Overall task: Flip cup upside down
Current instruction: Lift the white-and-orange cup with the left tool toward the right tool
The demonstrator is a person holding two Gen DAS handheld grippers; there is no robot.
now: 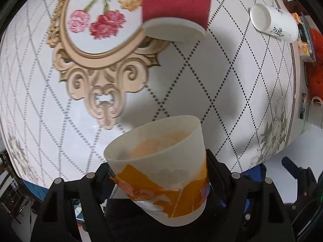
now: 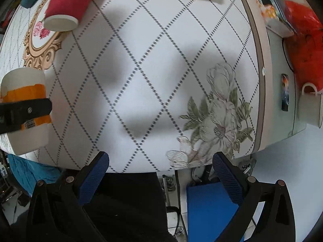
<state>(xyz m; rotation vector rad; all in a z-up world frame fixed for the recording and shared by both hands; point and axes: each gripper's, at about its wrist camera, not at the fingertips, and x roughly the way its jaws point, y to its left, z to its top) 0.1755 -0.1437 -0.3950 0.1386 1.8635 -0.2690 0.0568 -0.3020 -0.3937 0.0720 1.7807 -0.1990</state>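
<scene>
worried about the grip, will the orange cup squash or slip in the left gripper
The orange cup looks like thin paper, so probably light and crushable; its wall shows no dent now. Its tapered sides may let it slide in the left gripper. Empty, it seems.

Both wrist views overlook the table point(image 2: 141, 80) — obliquely.

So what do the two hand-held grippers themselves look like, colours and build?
Both are black plastic linkages with round metal pivot pins. The right hand-held gripper has blue textured pads on its fingers. On the left hand-held gripper the pads are mostly hidden, with only a sliver of blue showing. No cables or sleeves are visible.
</scene>
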